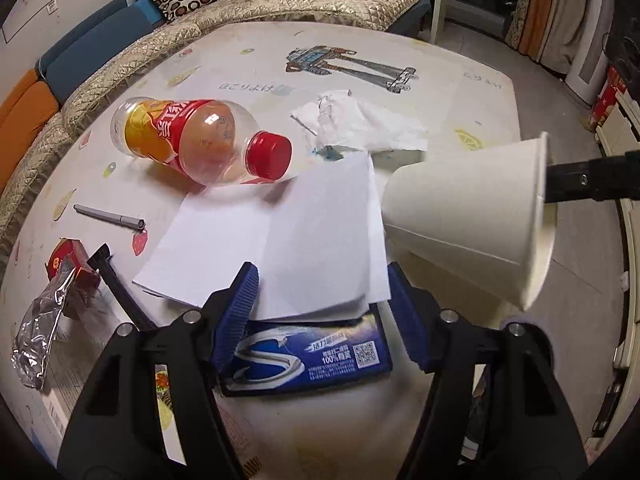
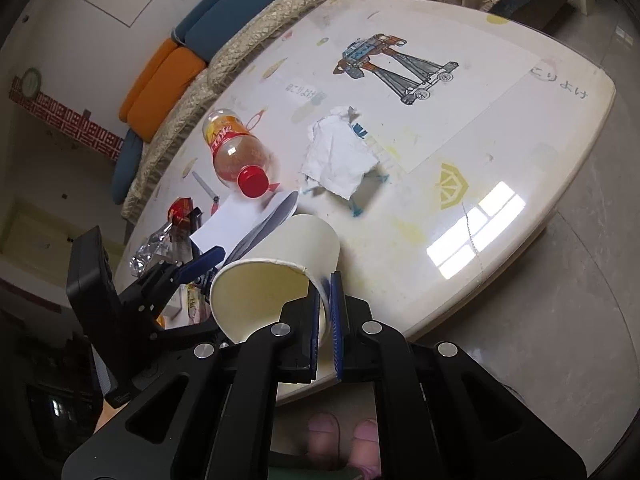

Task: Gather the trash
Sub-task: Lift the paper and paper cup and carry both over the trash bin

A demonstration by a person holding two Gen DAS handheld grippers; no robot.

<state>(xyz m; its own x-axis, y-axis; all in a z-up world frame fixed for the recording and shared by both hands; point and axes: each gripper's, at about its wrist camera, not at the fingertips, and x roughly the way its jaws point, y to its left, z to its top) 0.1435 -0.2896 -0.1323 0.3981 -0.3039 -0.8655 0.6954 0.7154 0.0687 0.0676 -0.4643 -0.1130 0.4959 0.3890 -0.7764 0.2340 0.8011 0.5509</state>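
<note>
Blue-padded fingers of the left gripper (image 1: 322, 300) stand apart, straddling the near edge of a folded white paper sheet (image 1: 288, 236) and a flat blue chewing-gum packet (image 1: 308, 354) that lies partly under that sheet; the pads press on neither item. To the right, the right gripper (image 2: 326, 322) has its jaws nearly together, clamped on the rim wall of a white paper cup (image 2: 276, 276), one pad inside and one outside. That cup is tilted on its side, mouth toward the right gripper, raised above the near edge of the glossy white coffee table (image 2: 520, 152).

On the table, beyond the paper sheet, a clear plastic bottle with a red cap and red-orange label (image 1: 200, 140) lies on its side. A crumpled white tissue (image 1: 360, 120) lies further back, right of the bottle. Left of the sheet rest a grey pen (image 1: 108, 216), a red carton (image 1: 68, 260) and a crinkled silver foil wrapper (image 1: 40, 332). A quilted beige sofa (image 1: 120, 76) borders the far side of the table.
</note>
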